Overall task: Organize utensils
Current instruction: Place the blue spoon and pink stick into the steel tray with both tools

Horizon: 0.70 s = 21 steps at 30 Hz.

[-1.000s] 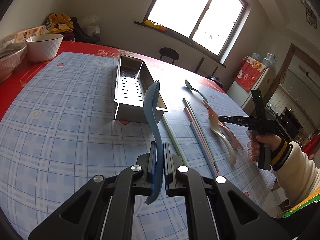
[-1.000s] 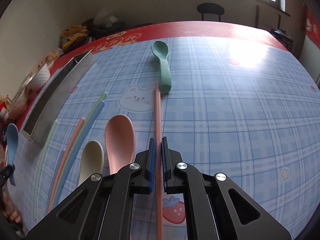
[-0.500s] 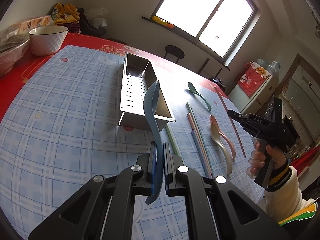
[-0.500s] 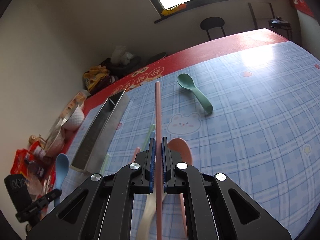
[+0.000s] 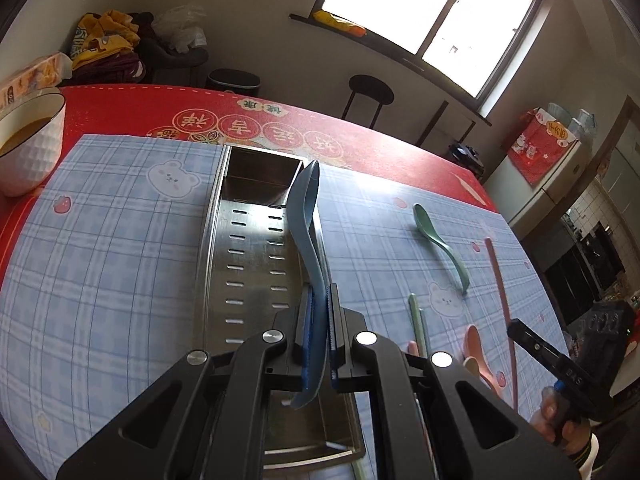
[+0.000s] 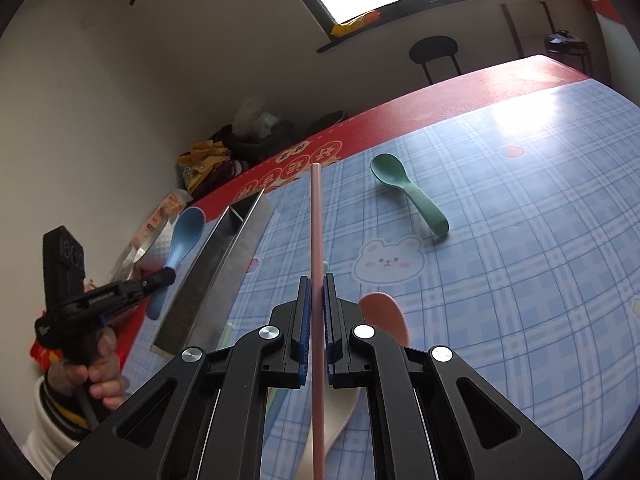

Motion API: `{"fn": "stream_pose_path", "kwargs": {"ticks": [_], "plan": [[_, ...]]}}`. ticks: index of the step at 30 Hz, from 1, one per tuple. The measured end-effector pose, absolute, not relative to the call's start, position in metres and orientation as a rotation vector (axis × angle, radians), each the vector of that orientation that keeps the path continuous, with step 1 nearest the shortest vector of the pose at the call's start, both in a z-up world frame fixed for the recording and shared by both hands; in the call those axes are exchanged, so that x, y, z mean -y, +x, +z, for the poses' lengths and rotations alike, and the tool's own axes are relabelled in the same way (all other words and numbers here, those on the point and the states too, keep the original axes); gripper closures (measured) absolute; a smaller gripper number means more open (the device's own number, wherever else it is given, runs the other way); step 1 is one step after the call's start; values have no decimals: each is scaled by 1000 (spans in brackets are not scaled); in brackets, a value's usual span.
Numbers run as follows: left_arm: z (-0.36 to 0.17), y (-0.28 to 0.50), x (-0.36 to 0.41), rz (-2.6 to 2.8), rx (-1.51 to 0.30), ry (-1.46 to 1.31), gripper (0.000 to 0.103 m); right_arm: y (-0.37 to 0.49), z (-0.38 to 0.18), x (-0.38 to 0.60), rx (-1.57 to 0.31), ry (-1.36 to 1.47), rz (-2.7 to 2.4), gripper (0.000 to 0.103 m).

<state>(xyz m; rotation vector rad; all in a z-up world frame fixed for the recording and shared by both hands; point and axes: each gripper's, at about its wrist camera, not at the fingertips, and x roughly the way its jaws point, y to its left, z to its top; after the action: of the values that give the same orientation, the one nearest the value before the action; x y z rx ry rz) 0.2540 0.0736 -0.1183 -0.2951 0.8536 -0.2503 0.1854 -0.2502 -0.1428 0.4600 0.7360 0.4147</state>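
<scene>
My left gripper (image 5: 319, 300) is shut on a blue spoon (image 5: 305, 216), held above the slotted steel tray (image 5: 244, 264); the spoon also shows in the right wrist view (image 6: 182, 240). My right gripper (image 6: 316, 284) is shut on a pink chopstick (image 6: 316, 220), lifted above the table; the chopstick also shows in the left wrist view (image 5: 500, 292). A green spoon (image 6: 408, 194) lies on the blue checked mat. A pink spoon (image 6: 386, 312) and a cream spoon (image 6: 336, 416) lie under the right gripper, with other chopsticks (image 5: 416, 320) beside them.
A white bowl (image 5: 24, 144) stands at the table's left edge. Bags and clothes (image 5: 120, 48) are piled beyond the far edge. A black stool (image 5: 370, 92) stands by the window. The steel tray also shows in the right wrist view (image 6: 224, 268).
My left gripper moved forward with the blue spoon until it hangs over the steel tray. My right gripper lifted the pink chopstick off the mat and swung towards the tray.
</scene>
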Motion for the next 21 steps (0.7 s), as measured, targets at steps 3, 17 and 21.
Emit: {"fn": "stream_pose_path", "kwargs": {"ticks": [3, 17, 21], "plan": [[-132, 288, -74, -219, -930, -292, 96, 186, -143, 254, -733, 469, 409, 97], [-141, 308, -68, -234, -991, -189, 80, 185, -151, 249, -763, 482, 397, 97], [-124, 268, -76, -209, -857, -122, 65, 186, -148, 239, -769, 474, 396, 97]]}}
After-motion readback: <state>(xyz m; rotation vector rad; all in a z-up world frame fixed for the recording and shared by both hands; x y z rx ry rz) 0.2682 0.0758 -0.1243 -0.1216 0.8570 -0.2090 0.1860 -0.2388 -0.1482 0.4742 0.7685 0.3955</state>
